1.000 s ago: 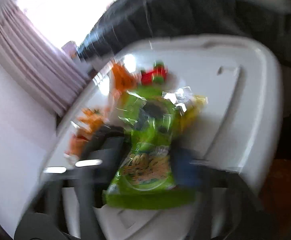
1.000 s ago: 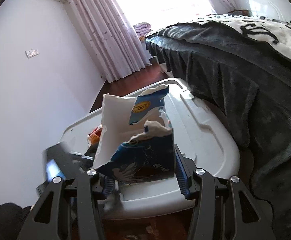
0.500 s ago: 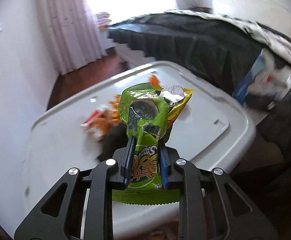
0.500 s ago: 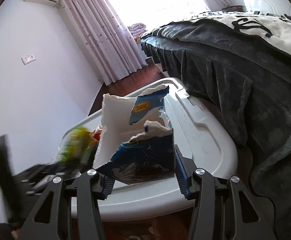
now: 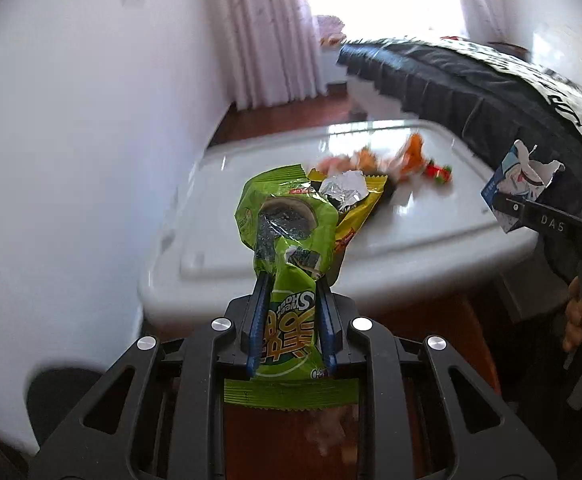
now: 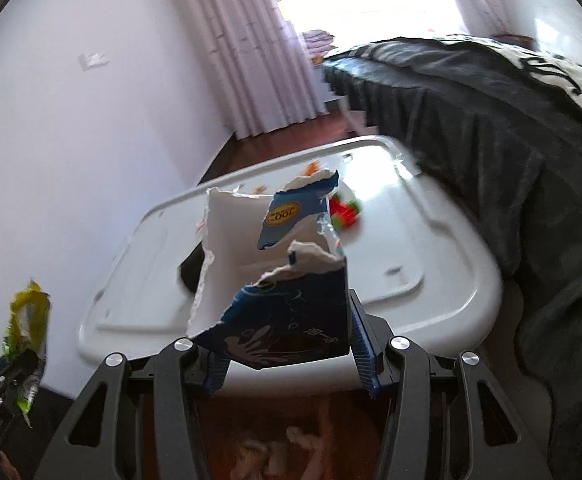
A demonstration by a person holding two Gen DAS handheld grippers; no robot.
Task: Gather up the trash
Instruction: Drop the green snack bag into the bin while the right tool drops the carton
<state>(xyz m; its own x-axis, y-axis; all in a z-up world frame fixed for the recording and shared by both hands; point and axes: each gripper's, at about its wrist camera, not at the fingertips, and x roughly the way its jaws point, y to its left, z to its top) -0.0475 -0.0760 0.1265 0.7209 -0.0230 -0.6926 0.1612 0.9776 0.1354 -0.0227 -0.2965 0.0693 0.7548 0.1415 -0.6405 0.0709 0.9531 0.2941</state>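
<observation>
My left gripper (image 5: 291, 292) is shut on a green snack wrapper (image 5: 287, 240), with a yellow foil wrapper (image 5: 355, 196) bunched behind it, held up in front of the white bin lid (image 5: 431, 224). My right gripper (image 6: 287, 320) is shut on a torn blue and white milk carton (image 6: 279, 280), also held above the lid (image 6: 411, 248). The carton shows at the right of the left wrist view (image 5: 519, 188). The green wrapper shows at the left edge of the right wrist view (image 6: 27, 332). Orange and red wrappers (image 5: 407, 160) lie on the lid.
A bed with a dark blanket (image 6: 511, 120) stands to the right of the bin. A white wall (image 5: 71, 140) is on the left, curtains (image 6: 251, 48) at the back. Brown wooden floor (image 5: 291, 440) lies below the grippers. A dark object (image 6: 191, 268) lies on the lid behind the carton.
Both grippers have pulled back and up from the lid with their loads. The left gripper has moved left, away from the right one.
</observation>
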